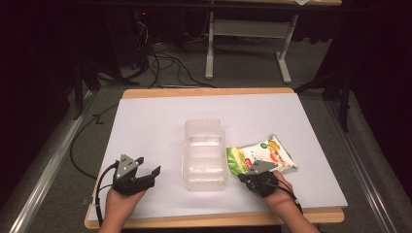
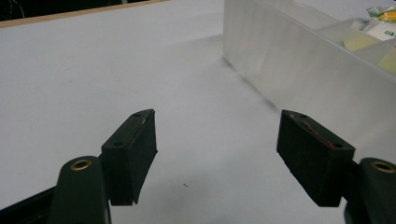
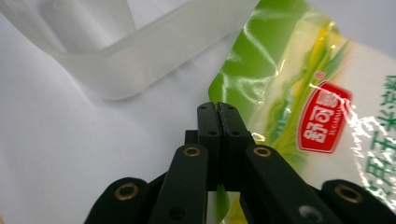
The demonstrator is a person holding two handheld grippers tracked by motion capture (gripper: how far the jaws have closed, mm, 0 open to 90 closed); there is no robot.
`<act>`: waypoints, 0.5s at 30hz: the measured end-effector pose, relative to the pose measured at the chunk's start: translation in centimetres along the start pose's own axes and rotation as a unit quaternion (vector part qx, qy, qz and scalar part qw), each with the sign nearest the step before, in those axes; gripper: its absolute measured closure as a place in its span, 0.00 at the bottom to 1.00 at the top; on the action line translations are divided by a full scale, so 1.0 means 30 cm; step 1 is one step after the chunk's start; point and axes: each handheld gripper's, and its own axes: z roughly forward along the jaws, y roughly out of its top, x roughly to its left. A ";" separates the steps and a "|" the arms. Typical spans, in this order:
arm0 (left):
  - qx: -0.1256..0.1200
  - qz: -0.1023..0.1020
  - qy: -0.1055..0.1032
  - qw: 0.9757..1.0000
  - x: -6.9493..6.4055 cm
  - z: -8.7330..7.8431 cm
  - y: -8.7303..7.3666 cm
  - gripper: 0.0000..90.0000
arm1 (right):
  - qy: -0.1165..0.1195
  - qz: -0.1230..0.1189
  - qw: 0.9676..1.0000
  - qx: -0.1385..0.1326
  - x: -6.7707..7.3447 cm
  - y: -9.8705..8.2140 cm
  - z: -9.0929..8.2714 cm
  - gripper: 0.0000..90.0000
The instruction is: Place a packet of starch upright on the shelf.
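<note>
At 3 o'clock of the clear bin (image 1: 205, 153), the snack bag (image 1: 265, 155) lies flat on the table (image 1: 145, 126). My right gripper (image 3: 217, 109) is pinched tight on its green corner seam; light, crinkly, slippery film. My left gripper (image 2: 215, 140) gapes wide, holding nothing.

bright lit table (image 1: 145, 121), dark surroundings (glare on the packet (image 3: 299, 84)).

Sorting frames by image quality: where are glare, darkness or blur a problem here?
High view: room dark, white table brightly lit. Right gripper view: glare streaks on the snack bag, clear container soft-focused. Left gripper view: even light, near jaws slightly blurred, container wall hazy.
</note>
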 end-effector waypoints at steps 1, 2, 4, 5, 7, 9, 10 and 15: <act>0.000 0.000 0.000 1.000 0.000 0.000 0.000 0.33 | 0.000 0.000 1.000 0.000 0.000 0.000 0.000 1.00; 0.001 0.000 0.000 1.000 0.000 0.001 0.000 0.33 | -0.003 0.005 1.000 -0.017 -0.008 0.003 -0.016 1.00; 0.001 0.001 0.000 1.000 -0.001 0.001 0.000 0.33 | -0.006 0.014 0.999 -0.029 -0.016 0.007 -0.035 1.00; 0.001 0.001 0.000 1.000 -0.001 0.001 0.000 0.33 | -0.006 0.016 0.999 -0.036 -0.021 0.008 -0.044 1.00; 0.001 0.002 0.000 1.000 -0.001 0.001 0.001 0.33 | -0.009 0.023 0.998 -0.050 -0.026 0.012 -0.059 1.00; 0.001 0.002 0.000 1.000 -0.001 0.001 0.001 0.33 | -0.010 0.022 0.998 -0.055 -0.030 0.013 -0.065 1.00; 0.001 0.001 0.001 1.000 -0.001 0.001 0.001 0.33 | -0.014 0.025 0.998 -0.063 -0.035 0.016 -0.077 1.00; -0.003 0.000 0.001 1.000 0.001 -0.001 0.001 0.33 | -0.020 0.034 0.996 -0.083 -0.044 0.022 -0.102 1.00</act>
